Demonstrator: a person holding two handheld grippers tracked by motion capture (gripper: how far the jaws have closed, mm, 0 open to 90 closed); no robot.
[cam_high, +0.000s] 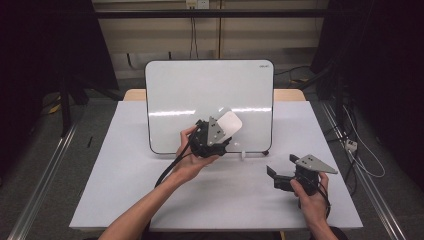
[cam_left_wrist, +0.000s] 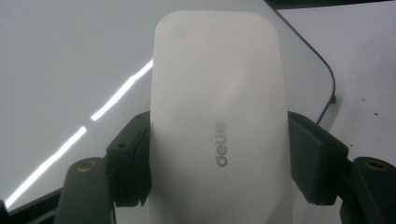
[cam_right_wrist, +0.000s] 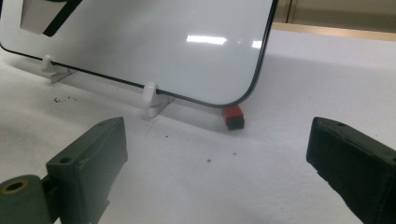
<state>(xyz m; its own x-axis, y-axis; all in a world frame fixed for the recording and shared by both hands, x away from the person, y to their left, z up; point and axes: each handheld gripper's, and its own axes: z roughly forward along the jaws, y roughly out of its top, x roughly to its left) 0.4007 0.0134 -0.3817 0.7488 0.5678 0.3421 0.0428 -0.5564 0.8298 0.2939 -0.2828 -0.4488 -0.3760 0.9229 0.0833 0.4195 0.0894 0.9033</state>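
Plastic, smooth and light, the white rounded whiteboard eraser (cam_left_wrist: 217, 116) is sitting clamped at its sides in the left gripper (cam_high: 220, 134), likely slippery, while the right gripper (cam_high: 280, 177) is gaping empty.

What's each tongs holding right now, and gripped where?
Left tongs: shut on the white eraser, pads clamping its two long sides near the lower end, in front of the whiteboard. Right tongs: open, holding nothing.

White eraser (cam_left_wrist: 217, 116) clamped between tongs (cam_left_wrist: 219, 158), whiteboard (cam_left_wrist: 70, 60) behind.
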